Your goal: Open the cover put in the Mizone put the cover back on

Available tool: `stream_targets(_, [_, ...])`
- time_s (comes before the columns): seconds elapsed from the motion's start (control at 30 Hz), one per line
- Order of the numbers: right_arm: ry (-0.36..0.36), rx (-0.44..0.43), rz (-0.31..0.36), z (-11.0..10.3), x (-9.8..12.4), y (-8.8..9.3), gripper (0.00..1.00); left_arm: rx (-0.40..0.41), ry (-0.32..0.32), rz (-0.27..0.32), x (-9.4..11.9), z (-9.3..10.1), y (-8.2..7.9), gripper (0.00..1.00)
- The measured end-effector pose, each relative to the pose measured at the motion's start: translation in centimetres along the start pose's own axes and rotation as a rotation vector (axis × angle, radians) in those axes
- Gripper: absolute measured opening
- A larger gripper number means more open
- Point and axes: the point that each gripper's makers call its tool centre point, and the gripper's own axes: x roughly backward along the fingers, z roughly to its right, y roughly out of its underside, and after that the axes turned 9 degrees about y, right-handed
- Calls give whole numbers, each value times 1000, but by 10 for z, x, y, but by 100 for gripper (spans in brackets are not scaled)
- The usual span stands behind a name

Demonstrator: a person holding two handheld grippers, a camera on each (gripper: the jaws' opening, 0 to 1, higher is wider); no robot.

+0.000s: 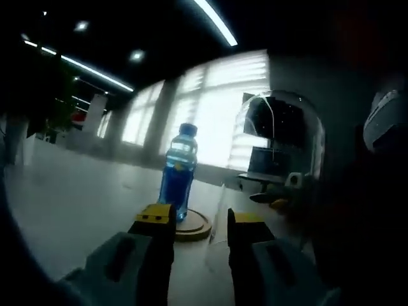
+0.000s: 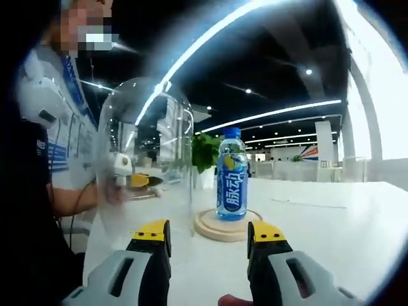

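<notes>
The blue Mizone bottle (image 1: 178,169) (image 2: 232,173) stands upright on a round wooden base (image 1: 194,226) (image 2: 223,224), uncovered. The clear glass dome cover (image 1: 284,143) (image 2: 146,153) is off the base and beside it, to the right in the left gripper view and to the left in the right gripper view. My left gripper (image 1: 201,220) is open just short of the base with nothing between its jaws. My right gripper (image 2: 207,236) is open too, in front of the base. Through the glass each view shows the other gripper (image 1: 274,191) (image 2: 127,173) dimly.
The white table (image 2: 331,217) (image 1: 70,197) runs wide around the base. A person (image 2: 44,159) stands close at the left of the right gripper view, a hand near the dome. Windows lie behind the bottle in the left gripper view.
</notes>
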Motion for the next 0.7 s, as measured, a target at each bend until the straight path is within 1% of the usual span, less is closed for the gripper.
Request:
stream_targets(0.03, [-25,19,8,-4,-1,-3,41,-7,10,-3,1,2,-2,28])
stream_targets(0.13, [-70,19,13,-10,-3,-9,44,-30,44,-5,5,9,-8,29])
stream_targets(0.2, [-92,26,13,-13,-3,-12,42,-38,88,-13,6,17,-12,30])
stream_targets(0.27, [-111,31,17,-15,-1,-14,43,-48,134,-23,7,27,-14,32])
stream_targets(0.33, [-156,23,25,-22,2,-18,49,-65,175,-35,7,37,-16,34])
stream_targets(0.4, [-211,10,20,-32,5,-19,50,-72,205,-42,6,45,-17,34])
stream_targets(0.43, [-231,-5,20,-37,6,-20,51,-74,212,-46,5,47,-17,35])
stream_targets(0.57, [-258,-13,8,-46,-1,-18,57,-62,236,-40,0,50,-16,37])
stream_targets(0.7, [-287,-32,2,-52,-3,-17,61,-57,265,-52,-6,55,-12,40])
